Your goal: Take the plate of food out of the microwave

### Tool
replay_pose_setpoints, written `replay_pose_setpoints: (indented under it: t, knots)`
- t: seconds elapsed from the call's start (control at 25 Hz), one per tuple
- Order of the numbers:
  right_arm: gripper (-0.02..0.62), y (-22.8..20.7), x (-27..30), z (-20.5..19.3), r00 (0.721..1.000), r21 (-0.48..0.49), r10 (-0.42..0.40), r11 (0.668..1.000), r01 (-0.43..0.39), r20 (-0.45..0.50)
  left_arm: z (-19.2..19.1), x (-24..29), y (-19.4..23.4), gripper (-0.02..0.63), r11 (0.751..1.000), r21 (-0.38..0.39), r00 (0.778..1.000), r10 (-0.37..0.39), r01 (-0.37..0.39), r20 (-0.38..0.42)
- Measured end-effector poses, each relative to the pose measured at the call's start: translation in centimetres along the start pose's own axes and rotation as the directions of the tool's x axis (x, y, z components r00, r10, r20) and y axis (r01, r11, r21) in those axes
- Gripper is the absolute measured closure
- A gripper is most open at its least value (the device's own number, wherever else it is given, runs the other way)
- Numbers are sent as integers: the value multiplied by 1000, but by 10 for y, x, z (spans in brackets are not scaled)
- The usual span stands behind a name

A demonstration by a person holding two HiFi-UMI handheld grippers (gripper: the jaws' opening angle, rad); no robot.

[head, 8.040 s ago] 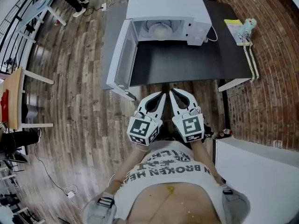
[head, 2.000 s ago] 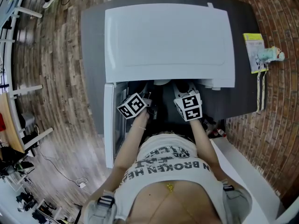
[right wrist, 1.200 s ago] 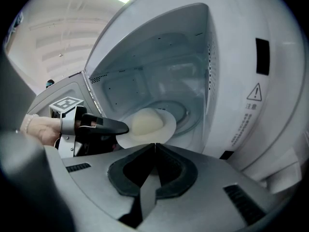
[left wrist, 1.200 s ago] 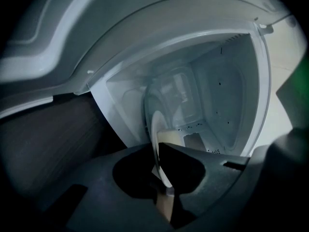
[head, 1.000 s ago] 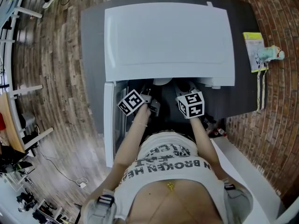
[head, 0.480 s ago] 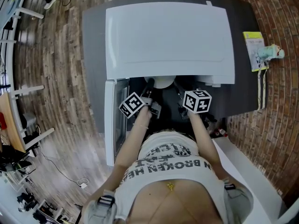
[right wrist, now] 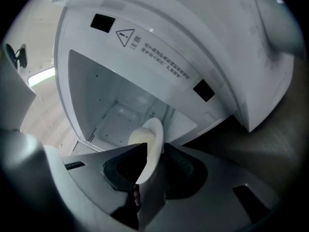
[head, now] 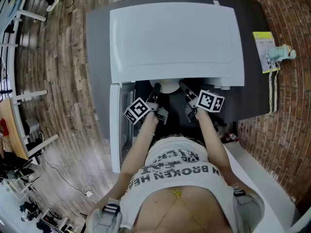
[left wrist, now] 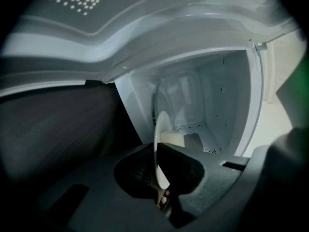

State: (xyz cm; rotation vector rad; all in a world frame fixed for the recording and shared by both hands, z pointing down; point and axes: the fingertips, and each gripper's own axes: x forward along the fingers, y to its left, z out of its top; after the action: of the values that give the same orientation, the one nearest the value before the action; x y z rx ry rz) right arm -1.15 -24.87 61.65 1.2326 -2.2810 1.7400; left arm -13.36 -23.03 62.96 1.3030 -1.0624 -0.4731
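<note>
Grey-brown wood planks cover the floor (head: pixel 53 81) left of the dark grey counter (head: pixel 97 57). Red brickwork (head: pixel 286 106) lies past the counter's right edge. A white surface (head: pixel 272 178) fills the lower right. A wooden table (head: pixel 8 135) on white legs stands at far left, with a cable (head: pixel 85 190) lying on the planks nearby.

Looking down from the head, can make out only a pale sliver of the plate (head: pixel 168 86) under the front edge of the microwave (head: pixel 175 42); the rest lost beneath that white top. Seen edge-on in both gripper views, with just a cream lump of food (right wrist: pixel 137 136) showing behind the rim; cannot tell what kind. Cannot read the small print on the warning label (right wrist: pixel 164 61), nor on the yellow card (head: pixel 264 50). Left gripper view dark and blurred down its left side.
</note>
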Motion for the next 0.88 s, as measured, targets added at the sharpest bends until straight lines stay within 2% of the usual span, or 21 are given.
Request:
replay_pose_setpoints:
  t: [0.16, 0.28, 0.4, 0.68, 0.88]
  knots:
    - [491, 3, 12, 1, 997, 132, 75, 988, -77, 17, -1, 0, 0, 588, 1000, -1, 1000, 3, -3, -6]
    - [492, 3, 19, 0, 995, 168, 101, 980, -102, 17, -2, 1, 0, 588, 1000, 0, 1000, 3, -3, -7]
    - [549, -1, 21, -4, 998, 142, 70, 987, -70, 3, -2, 0, 1, 588, 1000, 5, 1000, 4, -4, -6]
    - [549, -4, 22, -3, 1000, 51, 24, 998, -24, 5, -2, 0, 0, 588, 1000, 7, 1000, 1, -1, 0]
    - [549, -2, 17, -1, 1000, 42, 14, 999, -15, 20, -5, -1, -4, 588, 1000, 20, 1000, -12, 12, 1]
